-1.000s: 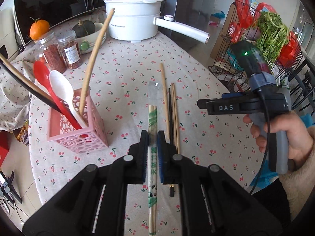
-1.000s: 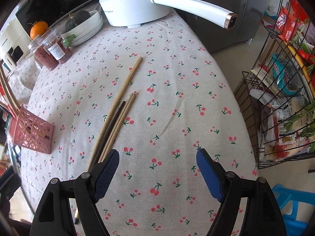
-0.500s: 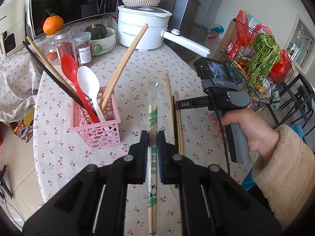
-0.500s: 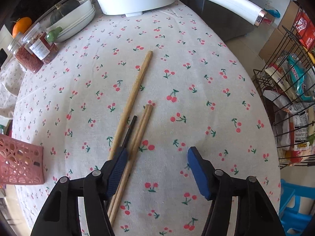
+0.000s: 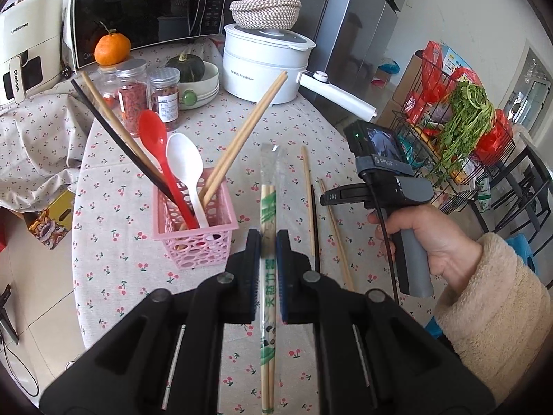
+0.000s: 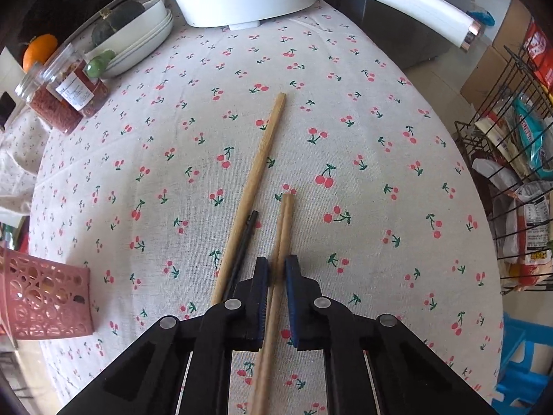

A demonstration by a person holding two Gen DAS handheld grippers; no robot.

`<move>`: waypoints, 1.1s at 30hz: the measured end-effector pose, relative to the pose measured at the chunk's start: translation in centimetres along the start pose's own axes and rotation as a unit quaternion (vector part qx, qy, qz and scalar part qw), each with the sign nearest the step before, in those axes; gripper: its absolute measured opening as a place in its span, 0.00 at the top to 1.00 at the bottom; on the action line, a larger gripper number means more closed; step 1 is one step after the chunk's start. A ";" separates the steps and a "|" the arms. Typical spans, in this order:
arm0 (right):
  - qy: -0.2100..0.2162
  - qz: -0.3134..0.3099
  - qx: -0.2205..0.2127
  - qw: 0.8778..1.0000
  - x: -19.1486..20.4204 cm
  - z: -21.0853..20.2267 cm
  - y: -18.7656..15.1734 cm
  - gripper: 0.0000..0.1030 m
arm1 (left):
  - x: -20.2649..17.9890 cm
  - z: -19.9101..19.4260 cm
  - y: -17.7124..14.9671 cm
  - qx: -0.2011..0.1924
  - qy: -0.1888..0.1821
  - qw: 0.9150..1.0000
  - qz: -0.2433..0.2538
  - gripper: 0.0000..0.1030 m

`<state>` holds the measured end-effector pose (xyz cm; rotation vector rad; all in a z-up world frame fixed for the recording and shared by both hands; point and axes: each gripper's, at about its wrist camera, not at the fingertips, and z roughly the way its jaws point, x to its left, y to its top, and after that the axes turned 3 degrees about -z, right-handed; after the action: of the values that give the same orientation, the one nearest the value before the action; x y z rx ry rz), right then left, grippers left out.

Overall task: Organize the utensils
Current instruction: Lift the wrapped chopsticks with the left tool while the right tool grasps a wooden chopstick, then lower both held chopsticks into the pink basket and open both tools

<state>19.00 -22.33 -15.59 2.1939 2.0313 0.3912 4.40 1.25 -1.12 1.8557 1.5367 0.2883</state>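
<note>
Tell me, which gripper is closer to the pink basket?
Left. The left gripper, clamping wrapped chopsticks, is just beside the pink basket. The right gripper grips a wooden chopstick farther off.

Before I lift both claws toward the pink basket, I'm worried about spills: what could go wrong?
The right claw grips a wooden chopstick beside a black one; lifting may nudge it. The wrapped chopsticks in the left claw jut out both ways and could knock the red spoon or tip the basket.

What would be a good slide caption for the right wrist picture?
Right gripper closes its jaws on a wooden chopstick lying on the cherry-print tablecloth.
</note>
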 end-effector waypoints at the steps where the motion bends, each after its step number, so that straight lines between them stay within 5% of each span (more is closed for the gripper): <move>1: 0.020 0.013 -0.002 1.000 -0.8 0.0 0.0 0.92 | 0.2 -0.3 0.2 -0.007 0.001 1.000 -0.004 0.90; 7: 0.112 0.067 -0.029 0.991 -3.3 -1.7 -0.6 0.92 | 1.9 -2.2 1.5 -0.069 0.004 0.997 -0.025 0.90; 13: 0.145 0.046 -0.111 0.982 -2.1 -7.8 -1.6 0.92 | 3.6 -3.2 3.0 -0.151 0.015 0.987 -0.061 0.90; 18: 0.159 0.018 -0.164 0.973 -0.7 -11.9 -2.8 0.93 | 4.1 -3.6 4.0 -0.237 0.043 0.968 -0.076 0.90; 23: 0.165 -0.002 -0.199 0.966 0.0 -14.2 -3.3 0.93 | 4.8 -4.0 4.5 -0.326 0.071 0.938 -0.094 0.90; 33: 0.168 -0.013 -0.238 0.957 0.2 -16.7 -4.3 0.95 | 5.5 -1.0 4.7 -0.355 0.130 0.921 -0.098 0.90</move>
<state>10.28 -23.13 -0.73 1.8941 1.8452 1.1818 9.00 6.46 1.17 1.1137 1.4990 0.8953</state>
